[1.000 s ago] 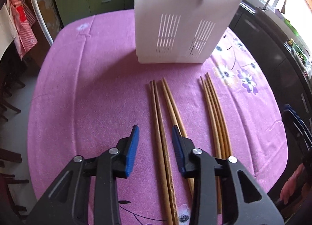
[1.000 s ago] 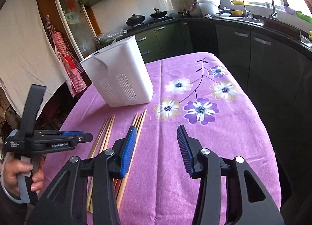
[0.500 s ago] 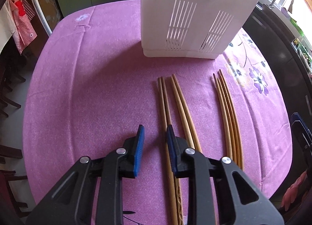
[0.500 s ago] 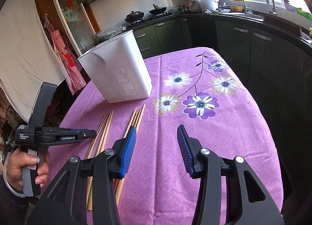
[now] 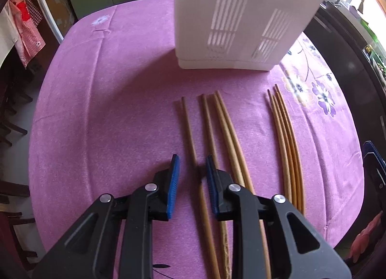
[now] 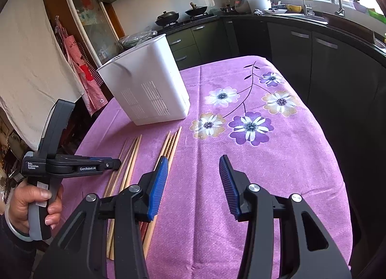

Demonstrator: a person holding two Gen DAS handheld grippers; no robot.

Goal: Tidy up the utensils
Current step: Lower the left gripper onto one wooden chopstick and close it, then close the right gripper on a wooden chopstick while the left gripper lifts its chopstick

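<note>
left gripper: pointing steeply down over the table, jaws narrowed to a slim gap with one chopstick running up between the blue pads. can't see either pad actually pressing on it yet, so i'd call it straddled, not gripped.
right gripper: jaws well apart with nothing between them, hanging over bare purple tablecloth.
where the utensils are: all flat on the cloth in front of the white slotted holder. the single stick lies a bit apart from the middle bundle, and a second bundle sits further toward the flower print.
how they'll handle: my guess is light, stiff, thin wood or bamboo. round-ish and smooth, so it'll want to roll or pivot in the pads. the soft cloth should let the fingertips get under it a little.
where to grab: probably around mid-length like it's lined up now, so it doesn't droop at one end when tipped into the holder.
left cam only: the gap between the single stick and its neighbours, plus the holder's slots head on.
right cam only: the holder's open top rim, the person's hand on the left handle, and that the left tool sits low over the cloth.
</note>
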